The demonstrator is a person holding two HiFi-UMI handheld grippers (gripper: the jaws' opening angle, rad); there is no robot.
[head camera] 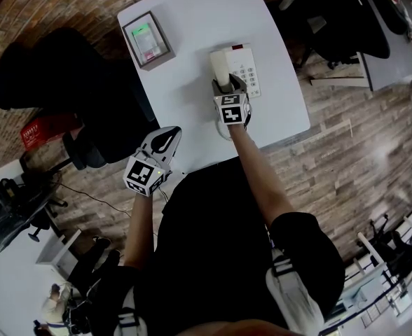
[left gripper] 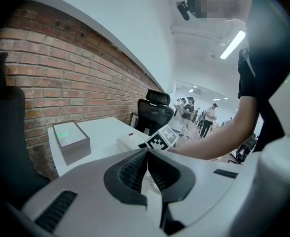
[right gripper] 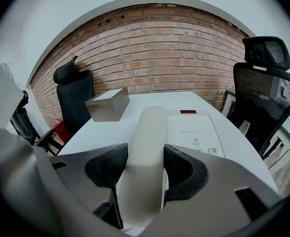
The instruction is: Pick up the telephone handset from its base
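Two jaws of the right gripper [right gripper: 145, 168] stand wide apart, one on each side of the long, rounded white plastic telephone handset [right gripper: 147, 132]. Its near end fills almost the whole gap between the dark ribbed pads [right gripper: 180, 171]. Whether the pads press on it cannot be told from the right gripper view. The handset lies lengthways in its cradle along the left side of the flat white telephone base [head camera: 246, 70], the side away from the keypad.

The base sits on the white rectangular counter [head camera: 192, 103], close to the counter's right edge in the head view. The left gripper [left gripper: 146, 157] hangs well to the near left of the base, over the counter's near edge. Its jaws are drawn together at the tips, with nothing between them.

Farther out, a grey box with a green-lit top [head camera: 148, 39] stands on the counter well to the left of the base and a little beyond it. A black office chair with a headrest [right gripper: 263, 83] stands off the counter to the right of the base, and another black chair [right gripper: 76, 98] stands to its far left, before the red brick wall [right gripper: 160, 53].
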